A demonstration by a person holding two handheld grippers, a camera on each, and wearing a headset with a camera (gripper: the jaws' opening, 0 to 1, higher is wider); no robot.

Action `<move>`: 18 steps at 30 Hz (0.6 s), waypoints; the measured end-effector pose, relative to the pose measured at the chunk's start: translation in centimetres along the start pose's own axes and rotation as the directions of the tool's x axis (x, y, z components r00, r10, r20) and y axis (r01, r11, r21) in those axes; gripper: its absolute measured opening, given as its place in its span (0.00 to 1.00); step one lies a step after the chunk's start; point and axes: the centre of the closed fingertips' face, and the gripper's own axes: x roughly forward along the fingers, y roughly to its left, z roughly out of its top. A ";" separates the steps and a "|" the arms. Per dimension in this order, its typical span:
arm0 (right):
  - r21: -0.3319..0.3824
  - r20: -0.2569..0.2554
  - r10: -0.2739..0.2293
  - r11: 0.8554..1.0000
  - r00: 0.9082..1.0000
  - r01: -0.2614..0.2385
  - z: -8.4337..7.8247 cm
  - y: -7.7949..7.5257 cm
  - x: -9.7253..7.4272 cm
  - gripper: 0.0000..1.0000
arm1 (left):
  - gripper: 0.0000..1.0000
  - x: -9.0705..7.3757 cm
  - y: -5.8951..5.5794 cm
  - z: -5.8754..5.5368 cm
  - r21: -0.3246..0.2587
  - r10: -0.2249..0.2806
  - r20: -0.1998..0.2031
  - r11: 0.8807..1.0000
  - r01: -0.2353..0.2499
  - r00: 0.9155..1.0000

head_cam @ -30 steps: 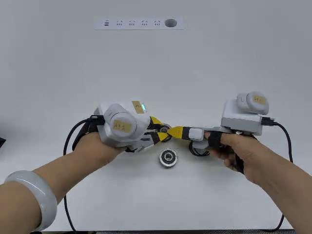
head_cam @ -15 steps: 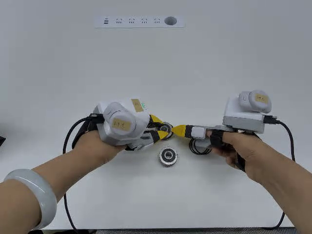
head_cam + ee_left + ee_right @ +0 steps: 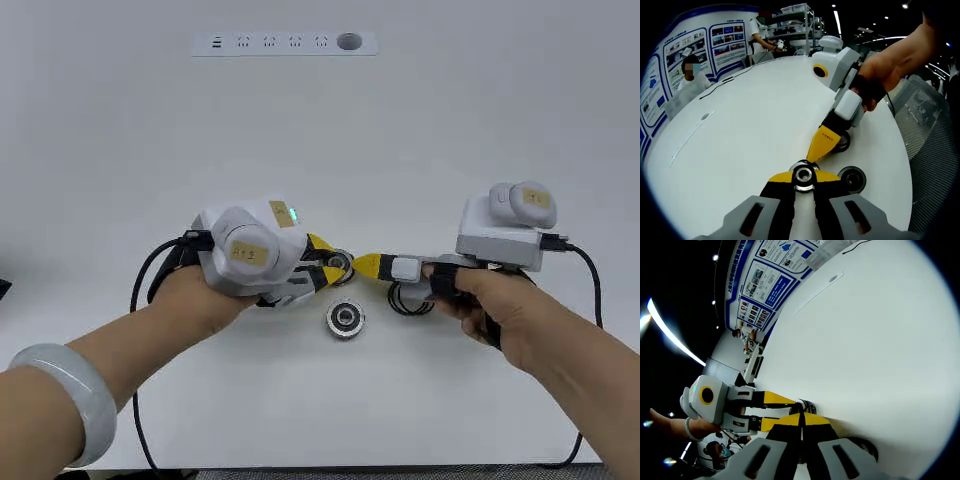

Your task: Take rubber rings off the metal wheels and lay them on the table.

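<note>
Pinched between the yellow jaws of the left gripper (image 3: 329, 262) over the white worktop (image 3: 300, 150): a metal wheel (image 3: 340, 263). Touching its rim, the pressed-together jaws of the right gripper (image 3: 362, 267). Nearby on the worktop, a second wheel (image 3: 344, 321) and loose black rubber rings (image 3: 408, 300).

Two wheels in all: the held metal wheel (image 3: 338, 264) and the loose metal wheel (image 3: 344, 321) on the counter (image 3: 300, 400). One small heap of black rubber rings (image 3: 408, 301), too overlapped to count. Two grippers, the left gripper (image 3: 328, 262) and the right gripper (image 3: 362, 267). One power strip (image 3: 285, 44). One pale bangle (image 3: 75, 378) on a wrist.
</note>
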 end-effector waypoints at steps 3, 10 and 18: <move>0.007 0.001 0.002 1.000 1.000 -0.002 0.0 0.2 0.0 0.02 | 0.13 0.0 0.0 0.0 0.000 0.000 -0.001 1.000 0.000 1.000; 0.010 0.005 0.011 1.000 1.000 -0.011 0.1 0.7 0.0 0.01 | 0.13 0.0 0.0 0.0 0.000 0.000 -0.003 1.000 0.000 1.000; 0.011 0.004 0.033 0.999 0.999 -0.033 0.2 1.4 0.3 0.01 | 0.13 0.0 0.0 0.0 -0.001 0.001 -0.003 1.000 -0.001 1.000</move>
